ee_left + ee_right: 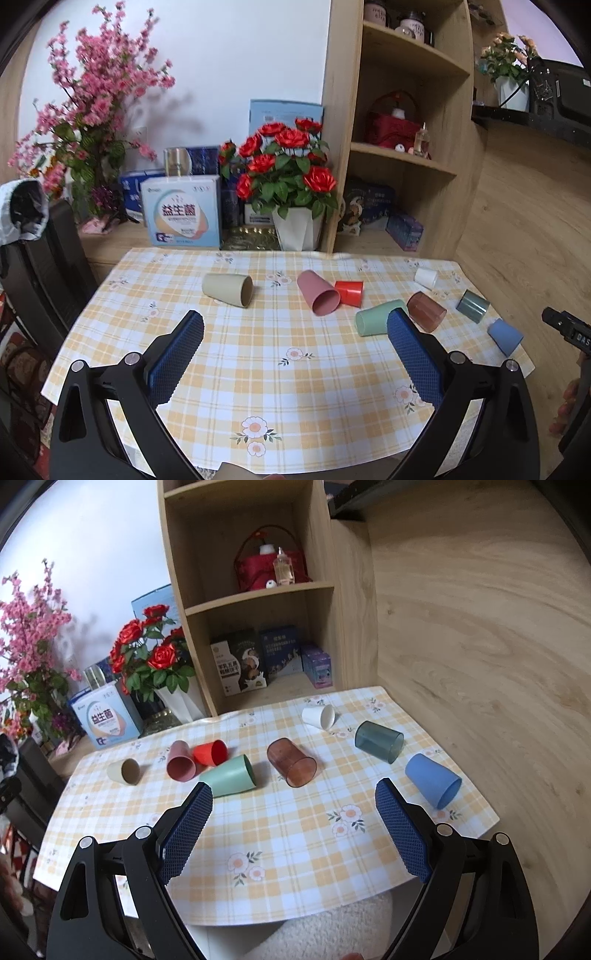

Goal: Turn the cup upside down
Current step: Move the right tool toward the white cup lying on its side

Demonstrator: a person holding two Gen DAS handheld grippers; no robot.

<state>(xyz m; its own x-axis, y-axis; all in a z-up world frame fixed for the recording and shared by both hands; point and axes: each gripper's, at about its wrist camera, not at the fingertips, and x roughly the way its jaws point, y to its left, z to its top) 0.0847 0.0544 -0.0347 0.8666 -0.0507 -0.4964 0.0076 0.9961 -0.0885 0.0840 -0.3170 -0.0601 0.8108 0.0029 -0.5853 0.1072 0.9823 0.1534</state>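
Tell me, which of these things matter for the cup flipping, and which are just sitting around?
For the job: beige cup, pink cup, red cup, green cup, brown cup, teal cup, blue cup, white cup.

Lying about: rose pot, boxes, shelf.

Eight cups are seen lying on their sides on the checked cloth, all beyond the fingertips. In the right wrist view, a beige cup (124, 771) lies farthest left, its mouth turned toward the camera. A pink cup (180, 761) and a red cup (210, 752) touch, just left of a green cup (229, 777) beside the left finger. A clear brown cup (291, 762) lies ahead between the fingers. A white cup (318, 716) lies farther back, a smoky teal cup (379, 741) to its right, and a blue cup (433, 780) nearest the right finger.
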